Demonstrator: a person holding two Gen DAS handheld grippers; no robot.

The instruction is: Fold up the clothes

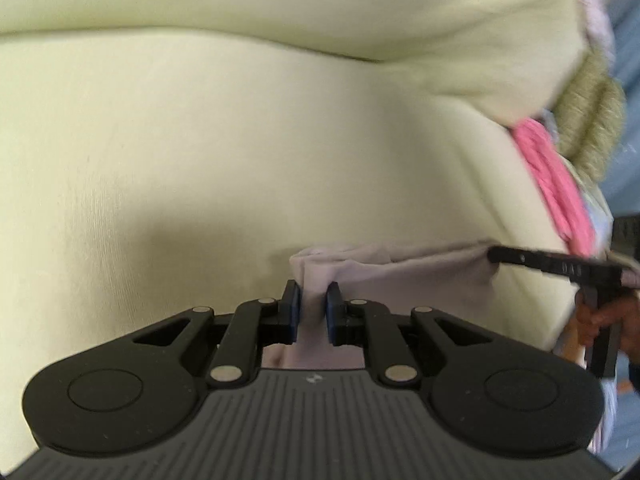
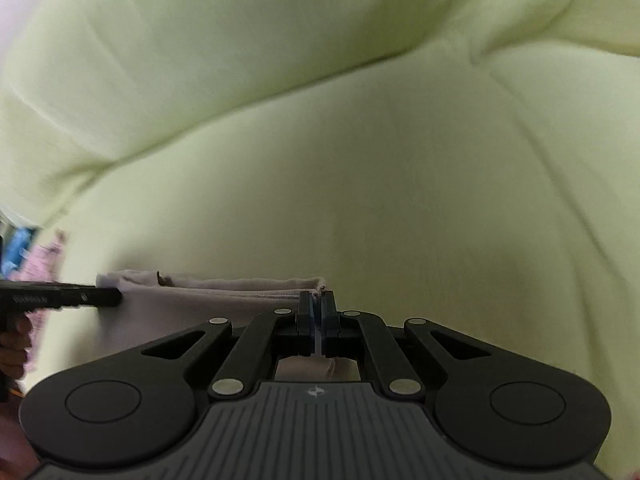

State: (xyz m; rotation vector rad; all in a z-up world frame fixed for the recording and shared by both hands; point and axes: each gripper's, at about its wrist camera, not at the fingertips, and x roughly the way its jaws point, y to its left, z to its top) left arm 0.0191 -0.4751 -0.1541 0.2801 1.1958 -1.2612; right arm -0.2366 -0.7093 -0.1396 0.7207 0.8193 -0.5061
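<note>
Pale lilac-grey cotton garment [image 1: 420, 276], folded edge stretched level between both grippers, held just above wide pale yellow-green fabric surface [image 1: 200, 140]. Left gripper [image 1: 312, 308]: blue pads clamped on bunched corner of garment, thick wad between them. Right gripper [image 2: 318, 312]: pads pressed nearly together on thin hemmed corner [image 2: 256, 290]. Pink knit item [image 1: 556, 188] and olive ribbed knit [image 1: 592, 120] lie at far right edge of surface, blurred. Person's hand [image 1: 600, 320] grips right gripper handle
</note>
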